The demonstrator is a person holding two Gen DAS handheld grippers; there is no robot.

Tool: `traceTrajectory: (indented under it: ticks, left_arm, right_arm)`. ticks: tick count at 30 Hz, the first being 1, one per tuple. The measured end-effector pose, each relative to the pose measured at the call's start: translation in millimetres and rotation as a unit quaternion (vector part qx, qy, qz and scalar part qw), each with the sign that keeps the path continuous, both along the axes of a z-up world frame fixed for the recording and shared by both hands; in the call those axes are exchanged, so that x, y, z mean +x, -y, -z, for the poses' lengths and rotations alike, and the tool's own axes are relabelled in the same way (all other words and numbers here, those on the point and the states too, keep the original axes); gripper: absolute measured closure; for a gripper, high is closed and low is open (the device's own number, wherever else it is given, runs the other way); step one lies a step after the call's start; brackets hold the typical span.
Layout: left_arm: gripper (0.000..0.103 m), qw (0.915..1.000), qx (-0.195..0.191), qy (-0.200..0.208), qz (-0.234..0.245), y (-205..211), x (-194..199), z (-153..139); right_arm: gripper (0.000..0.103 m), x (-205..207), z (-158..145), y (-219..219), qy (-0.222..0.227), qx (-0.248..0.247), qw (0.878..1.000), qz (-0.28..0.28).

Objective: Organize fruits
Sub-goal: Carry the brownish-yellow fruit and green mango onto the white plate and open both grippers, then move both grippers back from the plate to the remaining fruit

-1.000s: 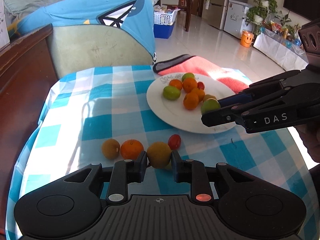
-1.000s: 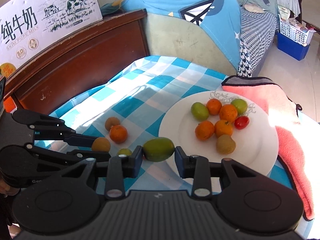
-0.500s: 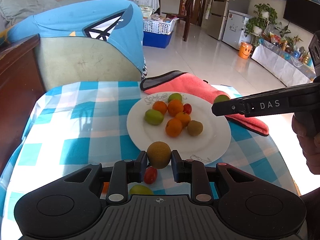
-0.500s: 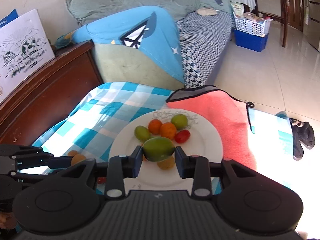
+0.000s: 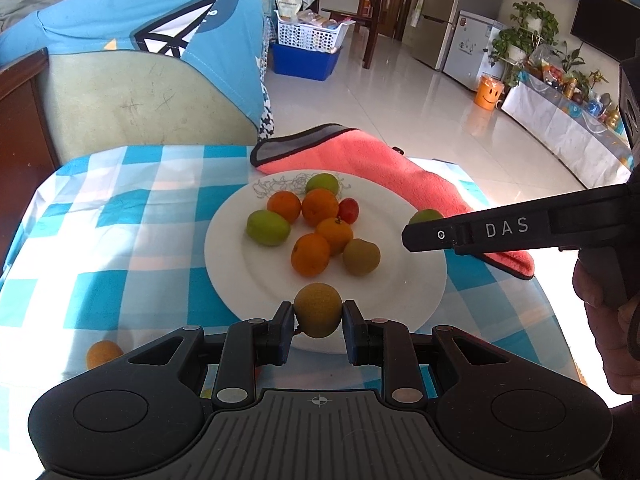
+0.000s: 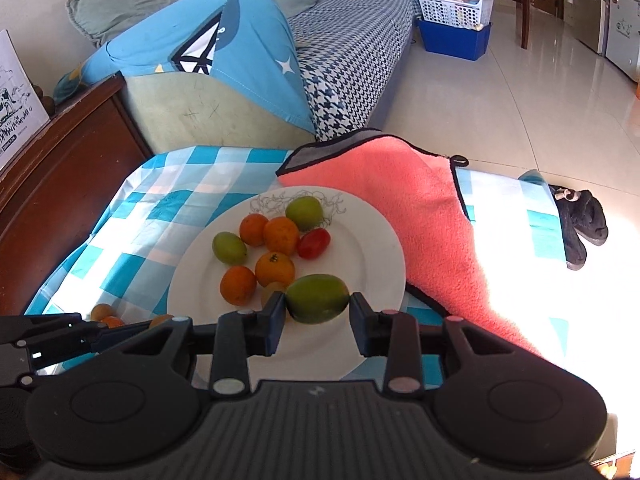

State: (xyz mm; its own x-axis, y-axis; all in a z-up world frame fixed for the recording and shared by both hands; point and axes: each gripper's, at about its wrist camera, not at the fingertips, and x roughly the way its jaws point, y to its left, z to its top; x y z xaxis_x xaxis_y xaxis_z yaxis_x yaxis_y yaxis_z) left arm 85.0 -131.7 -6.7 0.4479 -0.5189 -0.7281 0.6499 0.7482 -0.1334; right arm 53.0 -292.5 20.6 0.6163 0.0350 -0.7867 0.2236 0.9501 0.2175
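A white plate (image 5: 240,280) (image 6: 360,248) on the blue checked cloth holds several small oranges, green fruits, a brown fruit and a red tomato (image 5: 348,210). My left gripper (image 5: 318,322) is shut on a brown round fruit (image 5: 318,310), held over the plate's near rim. My right gripper (image 6: 318,312) is shut on a green oval fruit (image 6: 318,298), held above the plate's near right part; it also shows from the side in the left wrist view (image 5: 424,232). A loose orange fruit (image 5: 104,354) lies on the cloth at the left.
A pink towel (image 5: 380,168) (image 6: 420,208) lies right behind the plate. A dark wooden cabinet (image 6: 60,184) and a sofa with a blue cover (image 5: 132,60) border the table. A few loose fruits (image 6: 102,312) lie left of the plate.
Both grippers have carried their fruits from the loose fruit row to over the plate. The left one has moved forward to the near rim; the right one has come lower over the plate.
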Motion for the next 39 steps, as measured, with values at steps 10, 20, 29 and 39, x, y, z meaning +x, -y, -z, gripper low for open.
traceTrajectory:
  ticks: [10, 20, 29, 39]
  left_arm:
    - [0.077, 0.9999, -0.004, -0.007, -0.010, 11, 1, 6]
    - [0.035, 0.9984, 0.006, 0.039, -0.040, 1, -1, -18]
    - [0.029, 0.9967, 0.036, 0.015, -0.071, -18, 5, -23]
    - [0.009, 0.9925, 0.058, 0.041, -0.099, -58, 7, -35]
  right_arm:
    - [0.067, 6, 9, 5, -0.010, 0.006, 0.999, 0.033]
    - [0.061, 4, -2, 4, 0.021, 0.023, 0.999, 0.036]
    - [0.056, 1, -4, -8, 0.016, 0.000, 1.000, 0.012]
    - [0.048, -17, -11, -28, 0.015, -0.028, 0.999, -0.019]
